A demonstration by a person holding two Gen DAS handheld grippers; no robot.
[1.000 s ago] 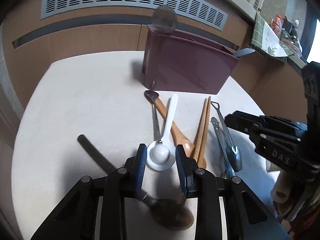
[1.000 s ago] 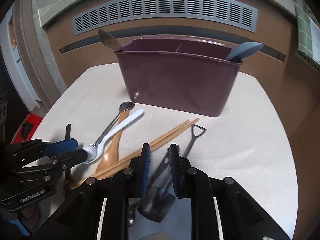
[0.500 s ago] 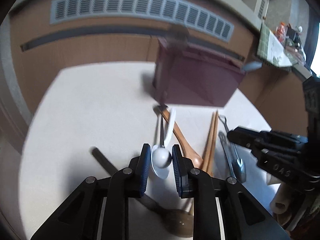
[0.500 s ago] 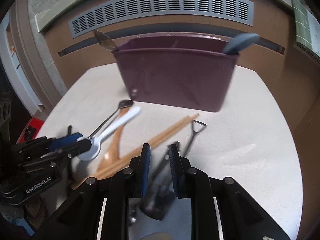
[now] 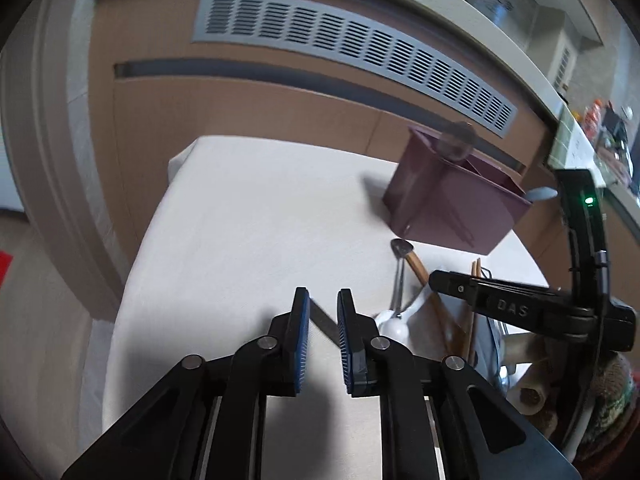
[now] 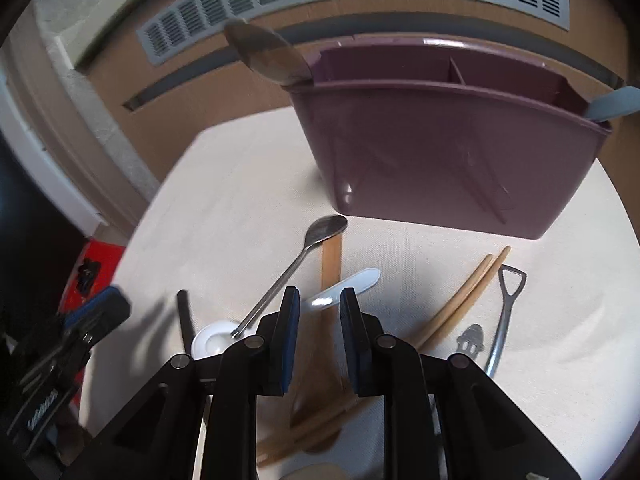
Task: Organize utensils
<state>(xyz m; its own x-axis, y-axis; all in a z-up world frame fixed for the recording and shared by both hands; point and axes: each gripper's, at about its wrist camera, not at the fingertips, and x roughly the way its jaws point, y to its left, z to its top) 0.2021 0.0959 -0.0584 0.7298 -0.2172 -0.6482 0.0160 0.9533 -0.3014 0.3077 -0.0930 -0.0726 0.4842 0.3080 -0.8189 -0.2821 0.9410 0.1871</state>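
right now my right gripper hangs unclenched and empty over the white spoon and wooden spoon; the metal spoon lies across both. my left gripper is parted too, empty, beside the black handle. the purple caddy stands behind the pile, already with a spoon inside. risk: closing here pinches two handles at once, or drags the metal spoon. the chopsticks could roll. blur hides exact heights, i think.
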